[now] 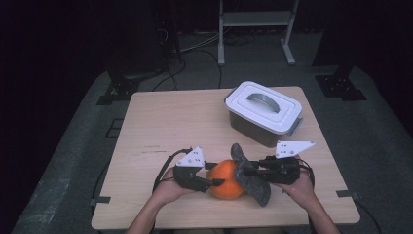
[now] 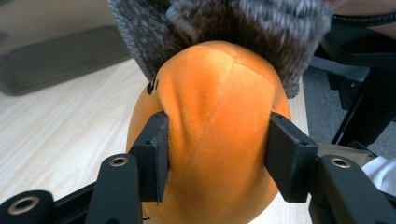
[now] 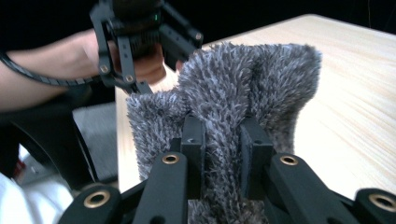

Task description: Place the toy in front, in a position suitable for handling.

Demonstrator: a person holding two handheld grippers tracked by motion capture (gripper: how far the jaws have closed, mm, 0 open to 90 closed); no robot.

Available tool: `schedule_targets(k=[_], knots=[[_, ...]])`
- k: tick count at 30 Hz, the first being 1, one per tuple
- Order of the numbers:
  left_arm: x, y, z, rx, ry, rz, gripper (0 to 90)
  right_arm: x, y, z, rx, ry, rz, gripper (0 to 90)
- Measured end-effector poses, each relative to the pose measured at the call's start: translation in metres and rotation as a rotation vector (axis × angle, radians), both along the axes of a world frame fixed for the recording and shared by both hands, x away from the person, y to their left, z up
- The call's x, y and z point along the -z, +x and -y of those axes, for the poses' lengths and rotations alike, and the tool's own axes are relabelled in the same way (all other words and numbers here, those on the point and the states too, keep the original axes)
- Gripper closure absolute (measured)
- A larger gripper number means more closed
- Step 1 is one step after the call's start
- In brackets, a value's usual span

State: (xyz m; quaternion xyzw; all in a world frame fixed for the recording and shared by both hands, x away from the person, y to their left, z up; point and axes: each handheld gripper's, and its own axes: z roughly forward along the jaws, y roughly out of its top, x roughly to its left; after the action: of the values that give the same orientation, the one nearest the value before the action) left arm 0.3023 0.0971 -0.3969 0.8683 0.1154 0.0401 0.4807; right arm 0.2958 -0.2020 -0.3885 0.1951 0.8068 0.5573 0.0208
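While your left gripper clamps the orange plush ball between its jaws, pressing into both sides, the ball rests on the table near the near edge, about mid-width. Your right gripper is pinched nearly closed on a fold of the grey fuzzy cloth, which drapes over the ball's right side and touches it. Well apart, toward the far right of the table, stands a lidded white container with a handle on top.
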Motion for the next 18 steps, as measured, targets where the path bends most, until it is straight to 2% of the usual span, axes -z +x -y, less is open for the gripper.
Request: schedule_targets(k=[2, 3, 5, 7, 8, 10, 12, 13, 14, 15, 17, 18], knots=[[0.003, 0.001, 0.001, 0.002, 0.005, -0.026, 41.7, 0.006, 0.001, -0.003, -0.007, -0.027, -0.006, 73.6], [0.004, 0.002, 0.001, 0.001, 0.002, -0.035, 35.7, 0.011, 0.004, -0.002, -0.024, -0.011, -0.047, 73.3], [0.005, 0.003, 0.001, -0.01, -0.015, -0.041, 32.6, 0.012, 0.005, 0.0, -0.022, -0.011, -0.049, 73.2], [0.007, 0.005, 0.002, -0.017, -0.022, -0.055, 19.6, 0.015, 0.007, 0.003, -0.023, -0.012, -0.065, 73.2], [0.008, 0.006, 0.002, -0.017, -0.02, -0.068, 19.6, 0.015, 0.007, 0.003, -0.023, -0.012, -0.065, 73.2], [0.014, 0.009, 0.002, -0.008, -0.041, -0.119, 19.8, 0.016, 0.008, 0.004, -0.023, -0.018, -0.067, 73.1], [0.017, 0.01, 0.001, -0.005, -0.061, -0.132, 25.8, 0.017, 0.009, 0.005, -0.02, -0.02, -0.071, 73.1], [0.015, 0.009, 0.0, -0.016, -0.057, -0.102, 36.2, 0.013, 0.008, 0.004, -0.008, -0.032, -0.06, 73.8], [0.015, 0.009, 0.0, -0.016, -0.057, -0.102, 39.4, 0.013, 0.008, 0.004, -0.008, -0.032, -0.06, 73.8], [0.013, 0.007, 0.0, -0.016, -0.048, -0.084, 39.4, 0.01, 0.006, 0.003, -0.002, -0.034, -0.045, 74.1], [0.011, 0.004, 0.002, -0.013, -0.039, -0.062, 43.3, 0.0, 0.001, -0.002, -0.013, 0.003, -0.02, 74.1], [0.011, 0.003, 0.004, -0.013, -0.036, -0.054, 43.3, 0.0, 0.001, -0.002, -0.013, 0.003, -0.02, 74.1]])
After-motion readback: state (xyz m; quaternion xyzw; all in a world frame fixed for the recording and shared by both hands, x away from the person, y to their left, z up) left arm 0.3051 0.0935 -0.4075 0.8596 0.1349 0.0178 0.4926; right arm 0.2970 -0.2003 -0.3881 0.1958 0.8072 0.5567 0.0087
